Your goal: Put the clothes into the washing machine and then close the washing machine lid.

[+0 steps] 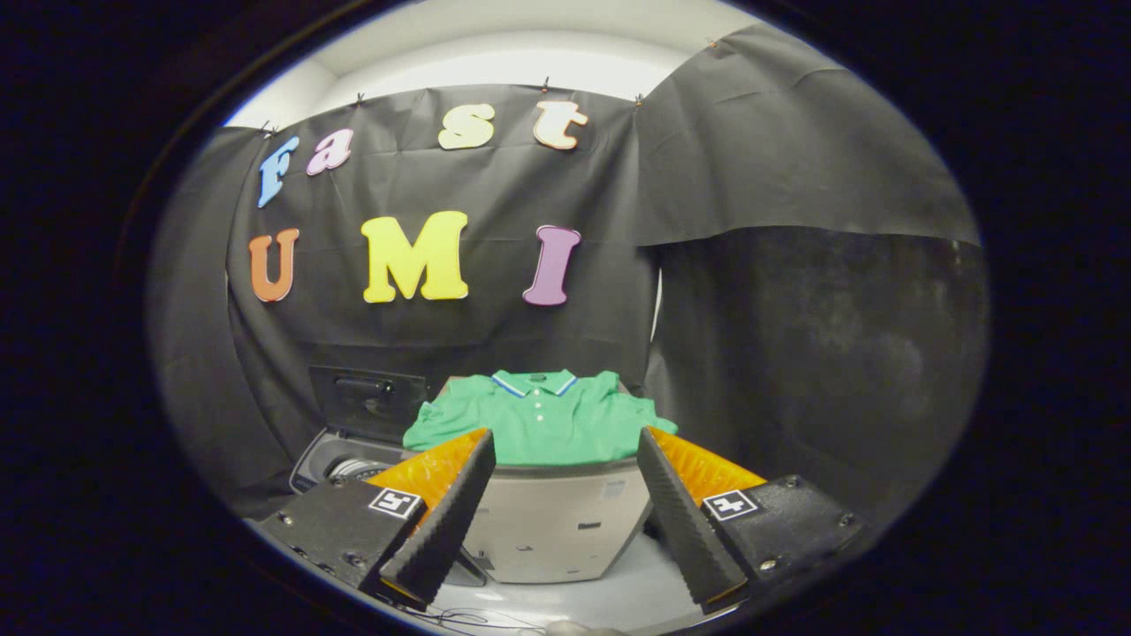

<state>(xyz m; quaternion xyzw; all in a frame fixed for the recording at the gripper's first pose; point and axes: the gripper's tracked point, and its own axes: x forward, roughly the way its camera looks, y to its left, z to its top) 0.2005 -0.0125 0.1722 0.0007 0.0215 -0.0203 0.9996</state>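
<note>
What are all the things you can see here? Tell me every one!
polo shirt: one, green with a striped collar, spread on top of the grey box, beyond the fingers
box: one, light grey, standing between and ahead of the fingers
washing machine: one, dark, behind the left finger beside the box, its lid raised
floor: one, white, under the box
tool: one, black body with orange fingers and black ridged pads, open, holding nothing
</note>
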